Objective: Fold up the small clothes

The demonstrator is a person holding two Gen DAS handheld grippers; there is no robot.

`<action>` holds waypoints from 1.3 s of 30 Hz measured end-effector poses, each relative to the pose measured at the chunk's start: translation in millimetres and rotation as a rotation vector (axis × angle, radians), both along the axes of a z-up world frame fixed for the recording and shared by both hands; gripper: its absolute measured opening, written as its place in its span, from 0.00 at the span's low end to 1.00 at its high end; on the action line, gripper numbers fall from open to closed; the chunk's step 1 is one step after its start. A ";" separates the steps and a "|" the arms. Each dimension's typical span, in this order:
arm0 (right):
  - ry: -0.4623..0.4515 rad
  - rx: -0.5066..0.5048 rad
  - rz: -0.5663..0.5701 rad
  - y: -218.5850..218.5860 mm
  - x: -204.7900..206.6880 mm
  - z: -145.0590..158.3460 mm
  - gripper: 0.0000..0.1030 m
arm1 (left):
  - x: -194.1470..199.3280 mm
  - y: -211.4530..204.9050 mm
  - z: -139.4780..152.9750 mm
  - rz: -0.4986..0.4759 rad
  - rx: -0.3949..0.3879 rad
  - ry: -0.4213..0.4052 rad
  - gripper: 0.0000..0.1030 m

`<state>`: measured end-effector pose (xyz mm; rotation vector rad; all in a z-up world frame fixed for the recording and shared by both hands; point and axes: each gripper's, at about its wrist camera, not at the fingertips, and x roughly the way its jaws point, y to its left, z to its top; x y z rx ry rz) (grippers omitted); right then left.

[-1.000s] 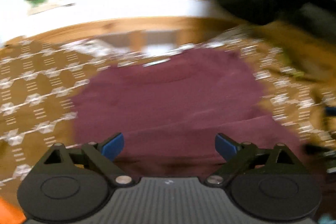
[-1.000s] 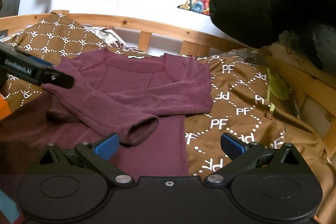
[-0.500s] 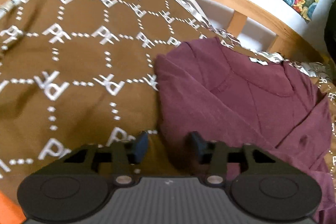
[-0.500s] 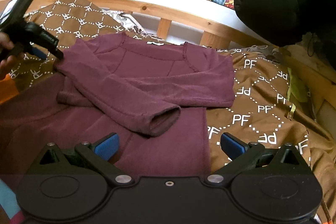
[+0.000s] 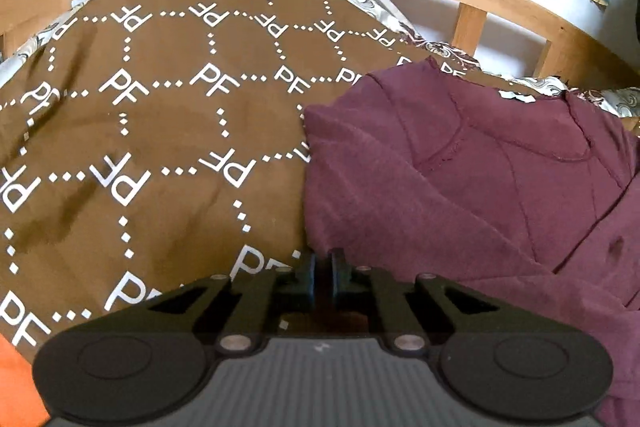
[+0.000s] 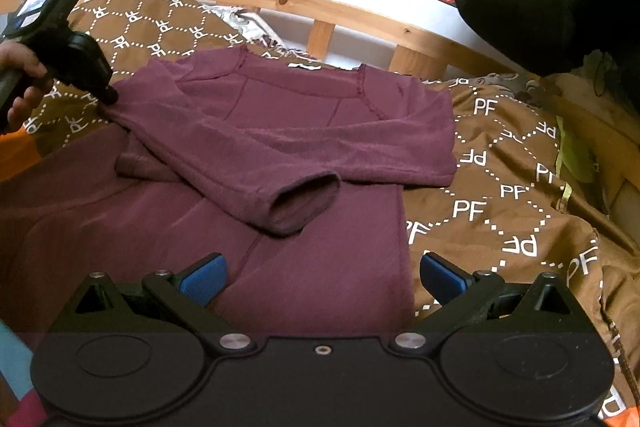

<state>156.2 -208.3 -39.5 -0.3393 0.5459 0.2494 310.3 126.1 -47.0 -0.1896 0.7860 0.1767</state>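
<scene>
The shirt (image 6: 288, 131) lies flat on the blanket (image 6: 500, 187), collar toward the headboard (image 6: 360, 15), both sleeves folded across the chest. The left gripper (image 5: 321, 273) is clenched on the shirt's left shoulder edge. The right gripper (image 6: 322, 277) hangs released over the hem, nearer that end. The shirt's long axis runs from hem to collar, straight ahead of the right jaws.

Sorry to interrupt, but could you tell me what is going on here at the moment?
A person is folding a maroon long-sleeved top spread on a brown patterned blanket on a wooden-framed bed. The left gripper is shut on the top's edge near the shoulder. The right gripper hangs open above the lower part of the top, holding nothing. One sleeve already lies folded across the front.
</scene>
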 end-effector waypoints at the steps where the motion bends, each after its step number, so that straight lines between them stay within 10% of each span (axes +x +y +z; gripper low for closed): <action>1: -0.001 -0.009 0.003 0.2 -1.3 0.0 0.99 | 0.0 -0.6 1.1 -0.002 0.004 0.012 0.13; 7: 0.004 -0.047 -0.038 -8.1 -13.6 1.2 0.99 | -16.4 -1.5 14.3 -0.025 0.026 0.034 0.58; 16: 0.002 -0.070 -0.073 -19.9 -42.9 8.4 0.99 | -60.5 -17.1 49.8 -0.104 0.142 0.016 0.97; 30: -0.004 -0.152 0.009 -22.4 -92.2 24.1 0.99 | -190.6 -45.9 53.2 -0.223 0.101 0.018 0.99; 39: 0.034 -0.339 0.148 -27.5 -101.0 13.5 0.99 | -206.9 -77.7 40.9 -0.366 0.116 0.028 0.99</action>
